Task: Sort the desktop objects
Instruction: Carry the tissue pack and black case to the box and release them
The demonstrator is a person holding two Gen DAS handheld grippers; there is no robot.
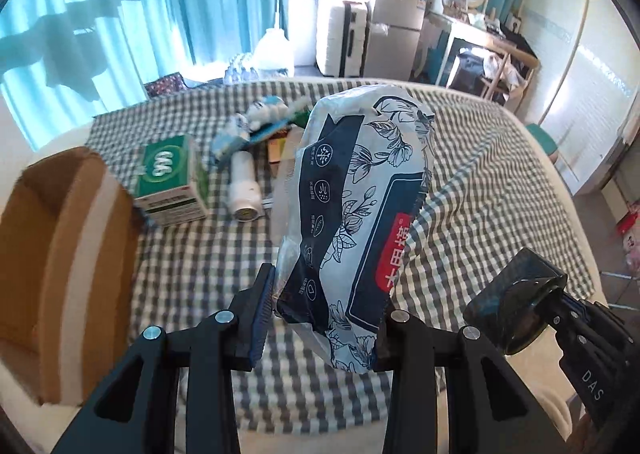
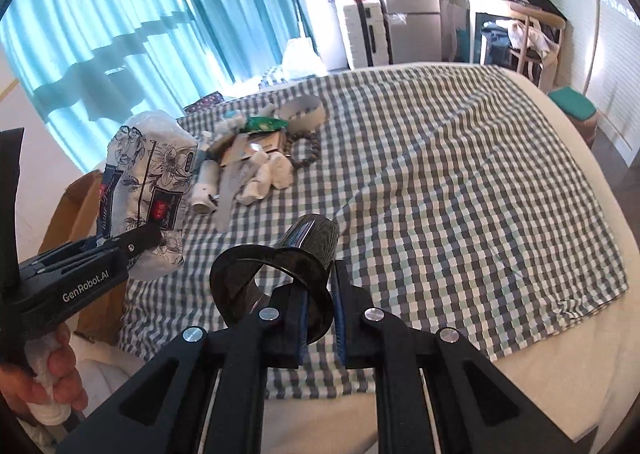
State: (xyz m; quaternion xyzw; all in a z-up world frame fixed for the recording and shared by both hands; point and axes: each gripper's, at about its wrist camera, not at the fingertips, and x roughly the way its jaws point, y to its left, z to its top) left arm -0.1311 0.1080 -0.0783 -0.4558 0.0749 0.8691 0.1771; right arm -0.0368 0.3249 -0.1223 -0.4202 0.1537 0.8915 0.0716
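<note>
Checked cloth (image 2: 460, 174): grey, white and pale green squares, over a cream-white bed (image 2: 568, 366).
Tissue pack (image 1: 356, 214): white wrapper, navy line-drawn flowers, navy panels, one red label with white characters.
Carton (image 1: 172, 178): green and white, white oval rings on its green face.
Cardboard box (image 1: 60, 254): plain brown, pale tape stripe.
Bottle (image 1: 244, 186): white.
Cylinder (image 2: 308, 242): glossy black with a fine dark weave.
Grippers, left (image 1: 324, 318) and right (image 2: 322, 318): black, blue ribbed pads.
Curtains (image 2: 140, 14): turquoise.
Bead bracelet (image 2: 306, 152): dark grey-brown.
</note>
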